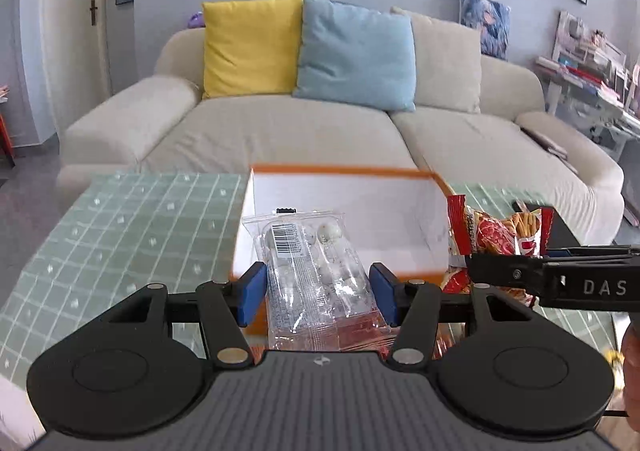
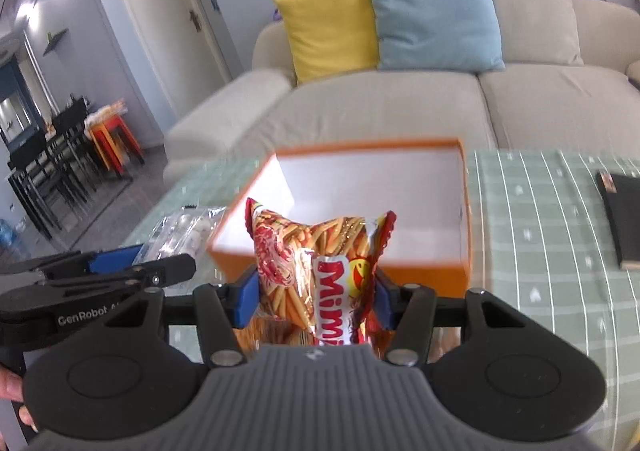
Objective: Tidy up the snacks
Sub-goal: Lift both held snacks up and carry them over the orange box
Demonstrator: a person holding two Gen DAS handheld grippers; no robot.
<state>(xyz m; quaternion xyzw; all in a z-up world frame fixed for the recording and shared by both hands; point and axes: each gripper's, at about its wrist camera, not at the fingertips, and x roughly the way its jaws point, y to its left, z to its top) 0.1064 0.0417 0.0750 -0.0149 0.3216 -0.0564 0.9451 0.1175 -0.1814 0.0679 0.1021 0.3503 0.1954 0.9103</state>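
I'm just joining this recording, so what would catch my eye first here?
Two snack packs held up in front of an open orange box: the left gripper pinches a clear bag of white candies, the right gripper a red Mimi snack bag. Behind, a yellow cushion and a blue cushion brighten the beige sofa.

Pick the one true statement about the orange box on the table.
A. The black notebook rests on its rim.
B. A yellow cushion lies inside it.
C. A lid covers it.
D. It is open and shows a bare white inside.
D: the orange box has no lid, and both views show only its white walls and floor; the two snack packs are held in front of it.
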